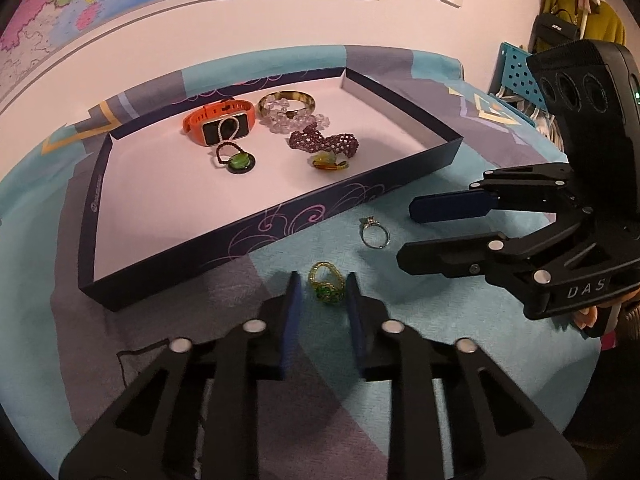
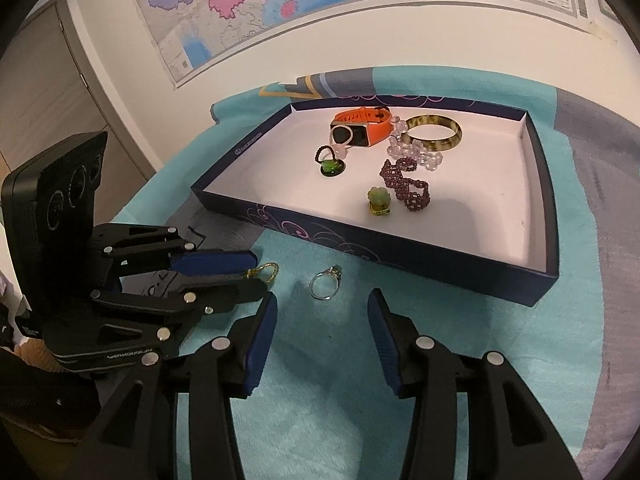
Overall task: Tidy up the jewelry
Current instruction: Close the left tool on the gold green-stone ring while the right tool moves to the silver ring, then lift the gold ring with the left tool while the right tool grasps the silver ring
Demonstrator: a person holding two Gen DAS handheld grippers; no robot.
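Note:
A gold ring with a green stone (image 1: 326,282) lies on the cloth between the fingers of my left gripper (image 1: 325,285), which is open around it; it shows partly in the right wrist view (image 2: 265,271). A silver ring (image 1: 375,231) (image 2: 326,281) lies on the cloth just ahead of my open, empty right gripper (image 2: 322,306), also seen in the left wrist view (image 1: 406,232). The dark blue tray (image 1: 280,216) (image 2: 400,252) holds an orange watch (image 1: 218,122), a gold bangle (image 2: 434,133), clear beads (image 1: 294,120), a purple beaded band (image 1: 324,144) and green pendants (image 1: 239,162).
A teal and grey cloth (image 2: 328,380) covers the table. A wall with a map (image 2: 260,4) stands behind the tray. A blue perforated rack (image 1: 516,76) and hanging bags (image 1: 572,20) stand at the far right in the left wrist view.

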